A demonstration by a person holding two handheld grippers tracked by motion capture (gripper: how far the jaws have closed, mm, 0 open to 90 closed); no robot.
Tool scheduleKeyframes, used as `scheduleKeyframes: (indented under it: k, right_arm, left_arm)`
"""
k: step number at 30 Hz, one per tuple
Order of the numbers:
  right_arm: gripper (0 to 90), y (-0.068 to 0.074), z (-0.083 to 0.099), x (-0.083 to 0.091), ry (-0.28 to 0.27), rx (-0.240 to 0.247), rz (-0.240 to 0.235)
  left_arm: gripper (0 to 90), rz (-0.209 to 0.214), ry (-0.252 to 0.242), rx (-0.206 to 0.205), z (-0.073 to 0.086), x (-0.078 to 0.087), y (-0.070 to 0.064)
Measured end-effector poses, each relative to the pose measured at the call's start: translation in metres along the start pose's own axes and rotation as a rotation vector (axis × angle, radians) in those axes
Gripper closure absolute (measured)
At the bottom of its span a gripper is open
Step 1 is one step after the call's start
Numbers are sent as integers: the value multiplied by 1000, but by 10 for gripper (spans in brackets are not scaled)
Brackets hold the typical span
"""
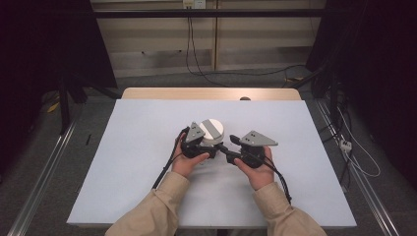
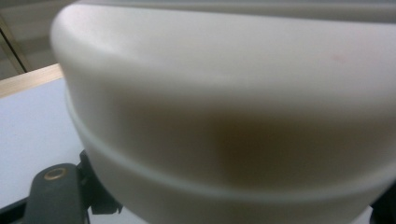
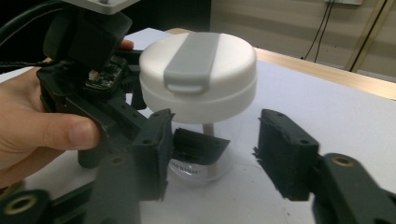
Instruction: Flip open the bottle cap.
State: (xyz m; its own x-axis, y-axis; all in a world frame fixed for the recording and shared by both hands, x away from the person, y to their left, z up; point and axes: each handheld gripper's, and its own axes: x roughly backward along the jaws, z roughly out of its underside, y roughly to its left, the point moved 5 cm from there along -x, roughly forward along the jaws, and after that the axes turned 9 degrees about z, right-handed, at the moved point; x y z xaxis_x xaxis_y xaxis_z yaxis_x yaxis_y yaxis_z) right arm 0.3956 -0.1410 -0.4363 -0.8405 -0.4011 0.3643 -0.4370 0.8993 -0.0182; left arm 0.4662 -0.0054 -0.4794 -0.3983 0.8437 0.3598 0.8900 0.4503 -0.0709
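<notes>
The container, with a white lid bearing 1 grey strap over a clear body, stands on the white table near its middle. Left gripper sits just beside the container on the person's side, its jaws clamped on the clear body below the lid. Right gripper is released, its 2 jaws spread wide and apart from the container, one on either side of the clear body.
</notes>
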Motion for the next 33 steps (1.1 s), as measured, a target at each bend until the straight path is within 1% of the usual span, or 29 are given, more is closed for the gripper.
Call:
scheduleKeyframes:
  k: [1, 2, 3, 4, 5, 6, 7, 8, 9, 10, 11, 12, 17, 18, 24, 30, 33]
  right_arm:
    - [487, 0, 0, 0, 0, 0, 0]
    - [522, 0, 0, -1, 4, 4, 5]
    - [604, 1, -1, -1, 7, 4, -1]
    - [604, 1, -1, -1, 7, 4, -1]
    - [697, 1, -1, -2, 13, 4, -9]
    - [697, 1, -1, -2, 13, 4, -9]
    - [770, 2, -1, -2, 11, 8, -20]
    - [770, 2, -1, -2, 11, 8, -20]
    - [840, 2, -1, -1, 13, 10, -31]
    - [869, 3, -1, -1, 15, 11, -35]
    - [869, 3, -1, -1, 15, 11, -35]
    - [899, 4, -1, -1, 17, 14, -40]
    - [900, 6, -3, -2, 13, 15, -47]
    - [900, 8, -5, -3, 13, 16, -54]
    - [900, 9, -10, -4, 14, 19, -51]
    - [900, 9, -15, -4, -3, 11, -57]
    - [900, 9, -16, -4, -3, 9, -55]
  left_arm:
    - [185, -1, 0, 0, 0, 0, 0]
    - [185, 0, 0, 0, 0, 0, 0]
    - [185, -1, 0, -1, 0, 0, 0]
    - [185, -1, 0, -1, 0, 0, 0]
    - [185, -1, 1, -1, 0, 0, 0]
    - [185, -1, 1, 0, 0, 0, 0]
    - [185, -1, 0, 0, 0, 0, 0]
    - [185, -1, 0, -1, 0, 0, 0]
    - [185, 0, 0, 1, 0, 0, 0]
    - [185, 0, 2, 0, 0, 0, 1]
    - [185, 0, 3, 1, 0, 0, 1]
    - [185, 0, 3, 1, 0, 0, 1]
    - [185, -2, 4, -1, 0, 0, 1]
    - [185, -1, 3, 0, 0, 0, 1]
    - [185, -2, 4, -1, 0, 0, 1]
    - [185, -1, 4, 1, 0, 0, 1]
    - [185, -1, 4, 1, 0, 0, 1]
